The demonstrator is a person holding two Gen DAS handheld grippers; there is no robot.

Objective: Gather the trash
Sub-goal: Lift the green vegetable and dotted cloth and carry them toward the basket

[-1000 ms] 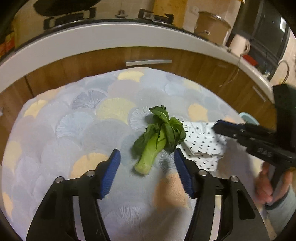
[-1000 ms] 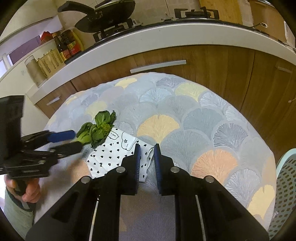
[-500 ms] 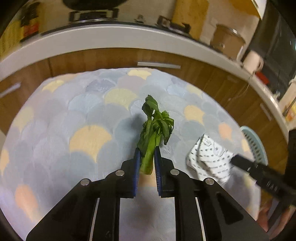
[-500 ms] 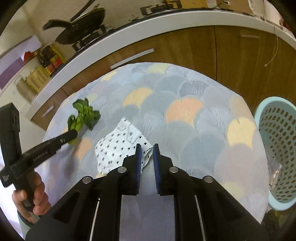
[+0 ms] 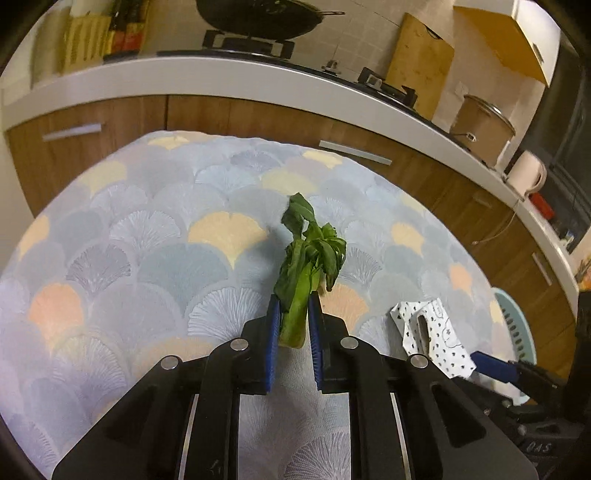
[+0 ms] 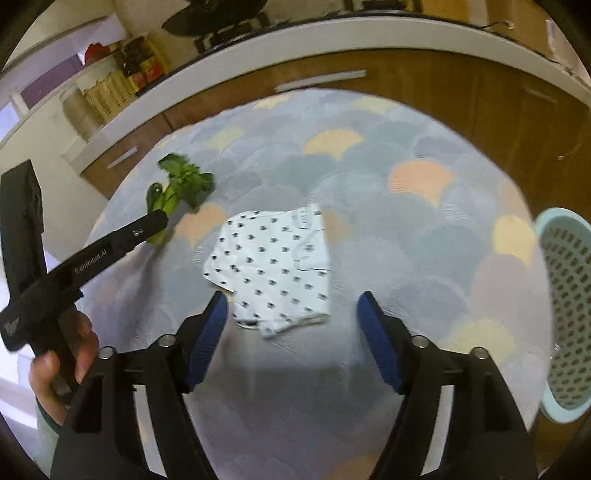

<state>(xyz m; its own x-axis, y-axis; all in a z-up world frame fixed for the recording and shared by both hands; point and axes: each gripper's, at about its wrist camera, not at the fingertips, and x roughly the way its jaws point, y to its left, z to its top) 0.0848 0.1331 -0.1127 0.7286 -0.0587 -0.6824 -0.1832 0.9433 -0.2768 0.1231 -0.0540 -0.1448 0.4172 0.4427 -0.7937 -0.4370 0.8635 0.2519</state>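
At the far left of the right wrist view a person's hand (image 6: 61, 373) grips the handle of the left gripper (image 5: 292, 314), whose blue pads are clamped on the pale stalk of a wilted leafy green (image 5: 304, 273); the vegetable stands up out of the jaws over the fan-patterned tablecloth (image 5: 147, 258), its dark leaves drooping at the top. Whether its base touches the cloth cannot be told. To the right of the green, and apart from it, a crumpled white wrapper with small black dots (image 6: 275, 264) lies flat on the cloth near the table's front edge. The right gripper (image 6: 291, 317) is over that wrapper's near edge with its jaws spread wide, having just been opening; the wrapper's lower corner sits between the two blue pads (image 6: 207, 332) but neither pad presses on it, so nothing is held. Further right, past the table's rim and lower down, stands a pale turquoise perforated basket (image 6: 565, 314), only partly in frame. Behind the table run wooden cabinet fronts (image 5: 258, 118) under a white countertop (image 5: 221, 79), with a dark wok (image 5: 258, 18) on the stove
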